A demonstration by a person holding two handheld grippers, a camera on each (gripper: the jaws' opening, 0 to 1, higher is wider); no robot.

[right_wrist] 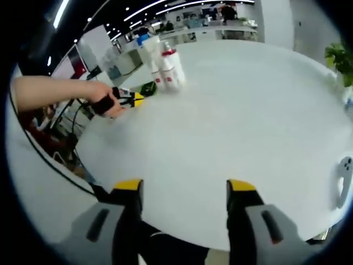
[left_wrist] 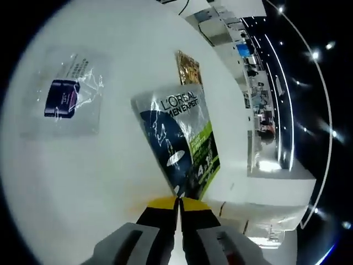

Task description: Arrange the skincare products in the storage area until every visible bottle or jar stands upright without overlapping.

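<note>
Skincare sachet (left_wrist: 179,148) sits pinched at its lower edge by the left gripper (left_wrist: 178,205), fingers closed on it above the worktop (left_wrist: 83,182); a bagged dark jar (left_wrist: 62,98) lies flat nearby.

Right gripper (right_wrist: 185,190) hangs wide open, empty; bottles (right_wrist: 168,69) stand upright far across. Arranging looks unfinished.

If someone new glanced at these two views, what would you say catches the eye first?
In the left gripper view, the L'Oreal Men Expert sachet stands out, pinched at its lower edge by the shut left gripper over the white table, with a dark jar in a clear bag lying further off. In the right gripper view, the right gripper is open, with white bottles standing at the table's far edge.
</note>
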